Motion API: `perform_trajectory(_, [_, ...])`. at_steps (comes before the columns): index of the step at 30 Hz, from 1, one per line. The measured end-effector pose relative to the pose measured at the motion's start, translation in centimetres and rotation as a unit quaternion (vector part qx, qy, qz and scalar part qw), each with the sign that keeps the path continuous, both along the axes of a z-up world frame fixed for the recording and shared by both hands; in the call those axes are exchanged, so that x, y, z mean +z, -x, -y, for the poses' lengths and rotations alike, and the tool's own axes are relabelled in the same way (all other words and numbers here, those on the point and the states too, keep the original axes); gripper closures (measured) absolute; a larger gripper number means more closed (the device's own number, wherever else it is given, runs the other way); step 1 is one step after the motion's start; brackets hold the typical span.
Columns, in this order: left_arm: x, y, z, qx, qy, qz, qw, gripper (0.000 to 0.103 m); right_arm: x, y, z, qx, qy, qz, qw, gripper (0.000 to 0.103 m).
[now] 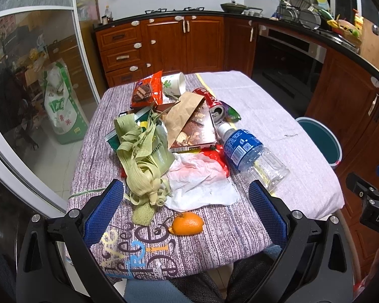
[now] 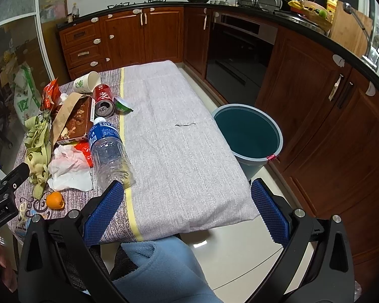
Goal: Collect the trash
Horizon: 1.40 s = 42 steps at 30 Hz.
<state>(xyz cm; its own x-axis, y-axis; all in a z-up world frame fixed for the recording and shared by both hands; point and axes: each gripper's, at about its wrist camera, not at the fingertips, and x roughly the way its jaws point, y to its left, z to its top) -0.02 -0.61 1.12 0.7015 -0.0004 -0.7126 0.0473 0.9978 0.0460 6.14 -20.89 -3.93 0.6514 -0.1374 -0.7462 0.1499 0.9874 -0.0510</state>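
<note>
Nothing is picked up yet; this looks like the start of collecting. Both claws hang spread wide and empty over the near edge of the worktop (image 2: 189, 131): the left claw (image 1: 185, 210) at lower centre of its frame, facing the trash heap, the right claw (image 2: 187, 207) toward the bare cloth. The bin (image 2: 249, 136) stands on the floor at centre right of the right view. Nearest are the orange peel (image 1: 187, 223) and crumpled tissue (image 1: 199, 184) (an easy first pinch). The plastic bottle (image 1: 252, 155), brown box (image 1: 194, 128) and tangled green strips (image 1: 141, 156) crowd behind, overlapping.
</note>
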Motion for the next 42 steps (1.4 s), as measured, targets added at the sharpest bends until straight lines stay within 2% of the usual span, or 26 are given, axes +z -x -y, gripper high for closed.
perform_trajectory(42, [-0.09,0.15,-0.27,0.001,0.001,0.002,1.0,0.004,-0.24,0.16,-0.14,0.002,0.002,0.0,1.0,0.006])
